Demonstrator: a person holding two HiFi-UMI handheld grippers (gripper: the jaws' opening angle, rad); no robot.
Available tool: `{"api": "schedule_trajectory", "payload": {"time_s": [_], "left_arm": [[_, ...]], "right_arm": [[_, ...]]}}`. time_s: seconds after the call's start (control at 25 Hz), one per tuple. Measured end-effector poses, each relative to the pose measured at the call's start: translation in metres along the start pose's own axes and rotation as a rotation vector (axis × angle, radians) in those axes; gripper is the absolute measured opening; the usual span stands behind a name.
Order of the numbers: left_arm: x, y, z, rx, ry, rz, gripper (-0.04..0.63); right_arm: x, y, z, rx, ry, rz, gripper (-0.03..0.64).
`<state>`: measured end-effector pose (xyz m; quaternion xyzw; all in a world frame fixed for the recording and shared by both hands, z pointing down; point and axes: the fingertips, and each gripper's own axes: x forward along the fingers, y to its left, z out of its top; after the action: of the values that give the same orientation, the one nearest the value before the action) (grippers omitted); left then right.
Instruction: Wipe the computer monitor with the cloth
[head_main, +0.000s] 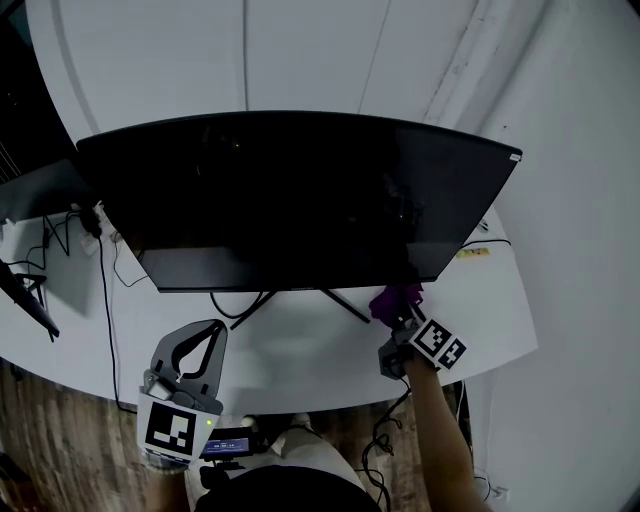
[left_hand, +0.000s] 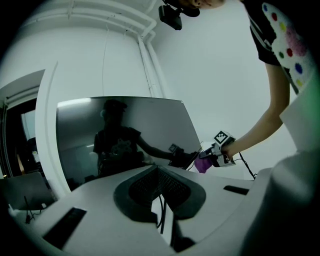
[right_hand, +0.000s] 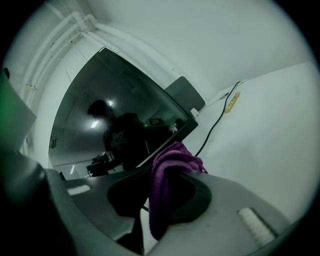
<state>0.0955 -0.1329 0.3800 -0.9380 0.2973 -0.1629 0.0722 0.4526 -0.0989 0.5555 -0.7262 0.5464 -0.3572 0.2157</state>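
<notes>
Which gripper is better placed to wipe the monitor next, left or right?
Right. The right gripper is shut on the purple cloth at the lower right corner of the monitor; the left gripper is shut, empty, and back from it.

Nothing legible shows; the small lit screen (head_main: 228, 443) carries print too blurred to read.

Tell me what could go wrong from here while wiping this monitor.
The cloth is only a small bunch in the right tool, so the hard tool tips could scrape the monitor. Pressing at its lower right corner might shift it on its thin stand, and the left tool isn't bracing it.
</notes>
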Motion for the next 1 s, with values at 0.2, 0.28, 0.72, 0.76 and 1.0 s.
{"api": "schedule_trajectory", "payload": {"time_s": [0.2,0.28,0.72,0.76,1.0], "left_arm": [[-0.014,0.013,-0.006,-0.003,-0.003,0.024,0.006],[-0.019,0.019,-0.009,-0.011,-0.002,0.034,0.005],[-0.050,0.047,-0.022,-0.023,-0.004,0.090,0.006],[-0.053,0.050,-0.023,-0.026,-0.004,0.096,0.005],[-0.068,0.063,-0.031,-0.040,0.003,0.128,0.005]], "right_arm": [[0.007,0.023,-0.023,-0.023,0.044,0.032,0.081],[0.010,0.031,-0.031,-0.022,0.058,0.041,0.081],[0.025,0.081,-0.079,-0.056,0.150,0.097,0.080],[0.027,0.085,-0.083,-0.057,0.159,0.102,0.080],[0.034,0.113,-0.108,-0.049,0.210,0.135,0.080]]}}
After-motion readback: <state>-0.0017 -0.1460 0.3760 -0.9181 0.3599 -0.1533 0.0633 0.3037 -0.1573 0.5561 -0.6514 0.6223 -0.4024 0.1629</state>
